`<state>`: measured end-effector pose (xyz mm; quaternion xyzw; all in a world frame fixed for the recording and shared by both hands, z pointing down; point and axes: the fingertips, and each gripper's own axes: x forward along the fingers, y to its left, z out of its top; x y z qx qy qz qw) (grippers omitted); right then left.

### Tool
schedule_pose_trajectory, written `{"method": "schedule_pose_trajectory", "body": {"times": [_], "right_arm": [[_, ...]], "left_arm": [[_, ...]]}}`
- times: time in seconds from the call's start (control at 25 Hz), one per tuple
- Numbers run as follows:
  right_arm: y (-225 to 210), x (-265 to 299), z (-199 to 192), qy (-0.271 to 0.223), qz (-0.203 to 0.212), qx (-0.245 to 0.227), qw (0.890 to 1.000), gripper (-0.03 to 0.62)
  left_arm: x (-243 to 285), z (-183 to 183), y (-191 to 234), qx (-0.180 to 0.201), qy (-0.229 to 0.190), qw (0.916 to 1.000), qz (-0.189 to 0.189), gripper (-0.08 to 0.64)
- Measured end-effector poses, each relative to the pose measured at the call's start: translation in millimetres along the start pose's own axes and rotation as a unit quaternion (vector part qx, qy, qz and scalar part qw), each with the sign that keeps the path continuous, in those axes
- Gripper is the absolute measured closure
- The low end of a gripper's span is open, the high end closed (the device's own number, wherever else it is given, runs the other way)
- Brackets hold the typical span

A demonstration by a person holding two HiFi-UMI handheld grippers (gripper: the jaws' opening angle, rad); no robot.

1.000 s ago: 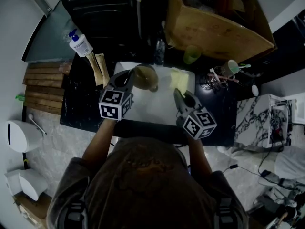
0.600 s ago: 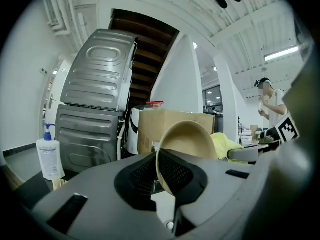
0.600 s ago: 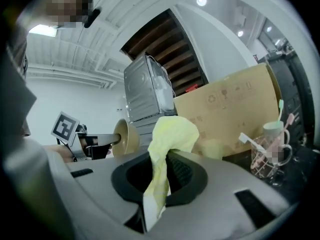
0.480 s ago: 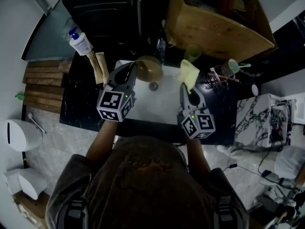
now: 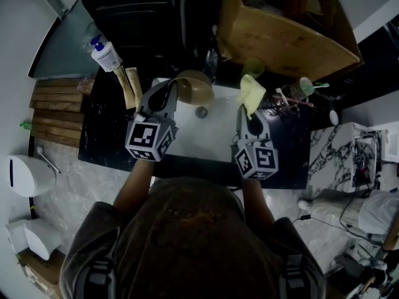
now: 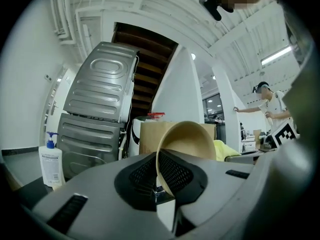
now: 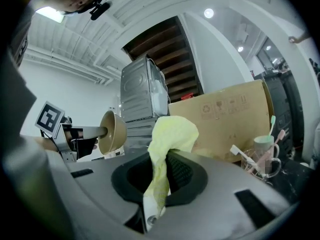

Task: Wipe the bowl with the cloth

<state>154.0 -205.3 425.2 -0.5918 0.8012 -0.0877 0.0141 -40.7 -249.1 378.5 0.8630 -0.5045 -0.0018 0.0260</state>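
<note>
My left gripper (image 5: 171,92) is shut on the rim of a tan bowl (image 5: 194,86), held lifted and tipped on its side over the white sink (image 5: 212,139). In the left gripper view the bowl (image 6: 186,149) stands on edge between the jaws. My right gripper (image 5: 247,114) is shut on a yellow cloth (image 5: 251,92), raised off the sink to the right of the bowl. The cloth (image 7: 167,146) bunches above the jaws in the right gripper view, where the bowl (image 7: 113,131) shows to the left, apart from the cloth.
The sink's drain (image 5: 201,112) lies between the grippers. A soap pump bottle (image 5: 105,56) stands at the left on the dark counter. A green cup (image 5: 251,67), a cup with toothbrushes (image 5: 302,90) and a cardboard box (image 5: 287,36) sit behind and to the right.
Both grippers have risen from the sink: the left lifted and tipped the bowl back, and the right picked the cloth up off the sink.
</note>
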Motion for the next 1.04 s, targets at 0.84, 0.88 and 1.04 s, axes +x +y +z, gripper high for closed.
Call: {"method": "schedule_pose_trajectory", "body": {"times": [0.84, 0.88, 1.04], "right_arm": [[2.3, 1.5, 4.0, -0.015, 0.004, -0.019, 1.0, 0.558], [2.2, 1.8, 3.8, -0.014, 0.005, -0.02, 1.0, 0.558], [1.6, 3.1, 2.4, -0.013, 0.01, -0.021, 1.0, 0.558]], "left_arm": [[-0.9, -10.6, -9.0, -0.028, 0.01, 0.9995, -0.012, 0.548], [-0.7, -11.1, -9.1, -0.028, 0.011, 0.9995, -0.012, 0.548], [0.7, -12.9, -8.8, -0.031, 0.014, 0.9993, -0.011, 0.548]]}}
